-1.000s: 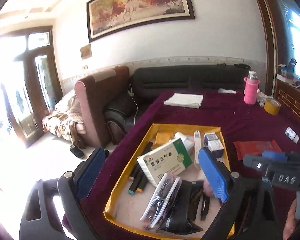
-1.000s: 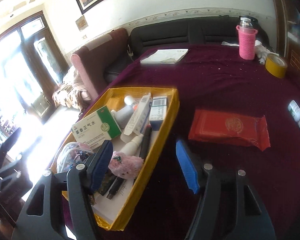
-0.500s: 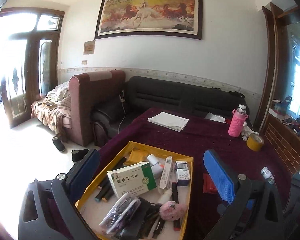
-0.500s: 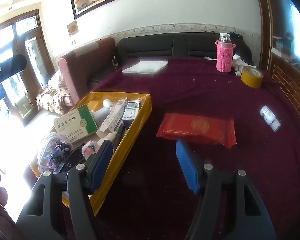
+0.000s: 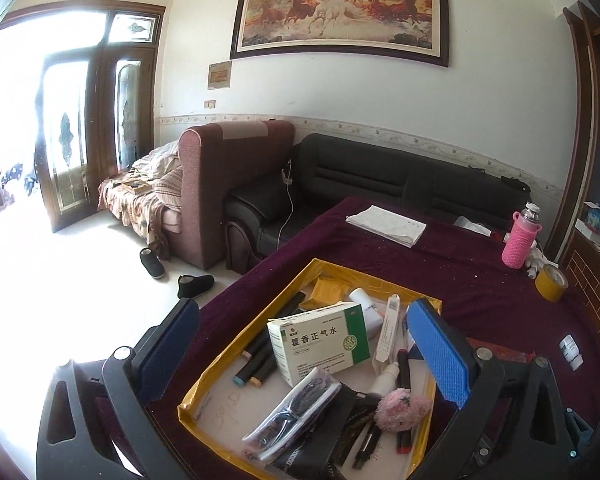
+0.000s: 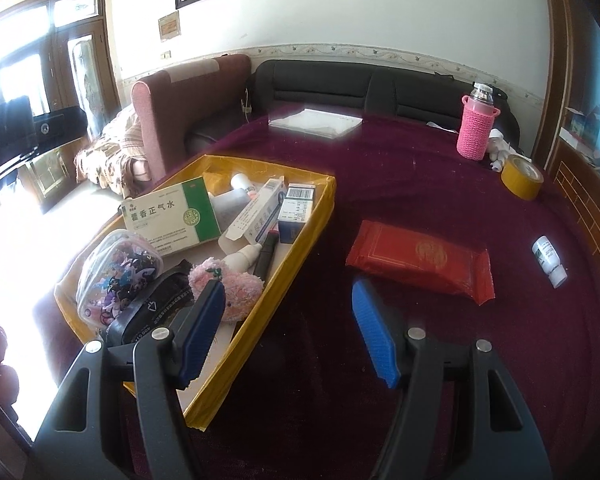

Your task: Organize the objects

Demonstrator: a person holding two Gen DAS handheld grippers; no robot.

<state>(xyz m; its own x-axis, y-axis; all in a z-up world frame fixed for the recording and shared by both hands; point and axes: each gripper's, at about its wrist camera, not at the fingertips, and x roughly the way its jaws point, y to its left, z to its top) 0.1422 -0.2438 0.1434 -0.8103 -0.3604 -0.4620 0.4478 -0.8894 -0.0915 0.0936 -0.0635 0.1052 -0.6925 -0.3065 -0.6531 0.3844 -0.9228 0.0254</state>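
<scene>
A yellow-rimmed tray on the maroon table holds a green-and-white medicine box, markers, tubes, small boxes, a pink fluffy ball, a clear pouch and a black packet. A red packet and a small white bottle lie on the cloth right of the tray. My left gripper is open and empty above the tray. My right gripper is open and empty over the tray's right rim, near the red packet.
A pink-sleeved bottle, a yellow tape roll and a stack of white papers sit at the far side of the table. Sofas stand behind and to the left. A brick ledge runs along the right.
Both grippers have risen and pulled back from the tray, so more of the room shows. Both stay open and empty. The objects in the tray have not moved.
</scene>
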